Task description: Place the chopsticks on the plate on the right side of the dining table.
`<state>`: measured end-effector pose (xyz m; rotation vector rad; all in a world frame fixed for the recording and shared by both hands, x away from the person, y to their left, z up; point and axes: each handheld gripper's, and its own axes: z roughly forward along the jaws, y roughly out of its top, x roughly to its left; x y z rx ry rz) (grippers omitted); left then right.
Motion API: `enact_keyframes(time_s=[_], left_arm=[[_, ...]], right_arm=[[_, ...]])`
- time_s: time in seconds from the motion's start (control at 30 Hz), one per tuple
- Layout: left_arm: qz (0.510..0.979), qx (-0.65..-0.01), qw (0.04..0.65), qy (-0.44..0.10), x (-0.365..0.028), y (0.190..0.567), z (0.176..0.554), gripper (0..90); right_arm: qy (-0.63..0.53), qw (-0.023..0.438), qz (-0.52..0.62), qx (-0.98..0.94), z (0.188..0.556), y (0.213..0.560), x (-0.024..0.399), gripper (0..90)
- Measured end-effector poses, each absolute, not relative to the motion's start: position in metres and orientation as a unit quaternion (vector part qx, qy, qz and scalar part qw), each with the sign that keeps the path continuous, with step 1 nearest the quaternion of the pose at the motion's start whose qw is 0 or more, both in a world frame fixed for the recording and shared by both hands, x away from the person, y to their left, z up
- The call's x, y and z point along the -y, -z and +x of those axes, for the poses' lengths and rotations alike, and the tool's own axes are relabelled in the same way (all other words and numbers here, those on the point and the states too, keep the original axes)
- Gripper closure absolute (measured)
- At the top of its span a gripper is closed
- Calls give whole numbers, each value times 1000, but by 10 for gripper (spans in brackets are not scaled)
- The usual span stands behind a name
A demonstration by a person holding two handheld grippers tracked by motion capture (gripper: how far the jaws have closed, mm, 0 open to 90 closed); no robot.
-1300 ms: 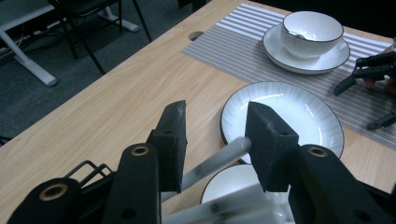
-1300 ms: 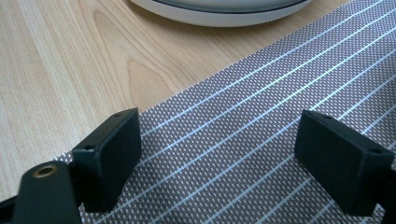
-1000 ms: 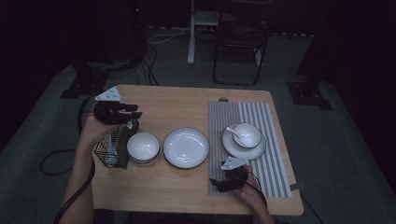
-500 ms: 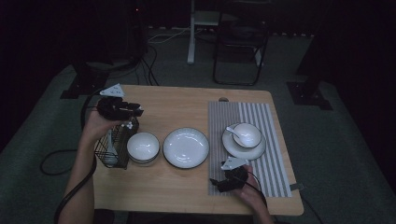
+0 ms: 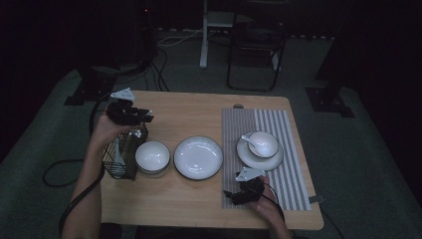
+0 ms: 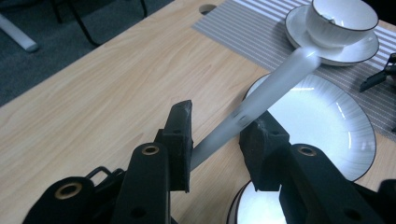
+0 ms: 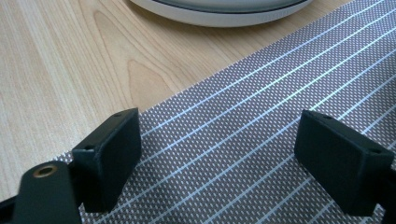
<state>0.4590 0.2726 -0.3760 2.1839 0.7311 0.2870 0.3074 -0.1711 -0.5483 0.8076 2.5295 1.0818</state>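
Over the wire basket [image 5: 121,155], the left gripper [image 5: 142,117] has shifted slightly.

Dishes on a wooden table in a dark room

A wooden table [image 5: 199,107] has a small white bowl [image 5: 152,156] with a big white plate [image 5: 198,157] just beside it. A grey striped mat [image 5: 278,124] lies on the other side of the plate. On the mat a white cup [image 5: 263,143] sits on a saucer [image 5: 260,160], and a little spoon [image 5: 247,139] leans in the cup. Behind the table a dark chair [image 5: 256,50] stands on the floor.
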Motion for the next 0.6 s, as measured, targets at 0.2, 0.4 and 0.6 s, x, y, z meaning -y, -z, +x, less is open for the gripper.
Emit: enact_keyframes(time_s=[0.2, 0.4, 0.6], left_arm=[[856, -308, 402, -104, -280, 386, 463, 637], [855, -319, 397, -103, -284, 393, 465, 631], [852, -321, 398, -111, -285, 393, 465, 642]], right_arm=[[-374, 137, 279, -874, 307, 548, 171, 148], [-374, 137, 279, -874, 307, 548, 171, 148], [-374, 137, 279, -874, 307, 548, 171, 148]])
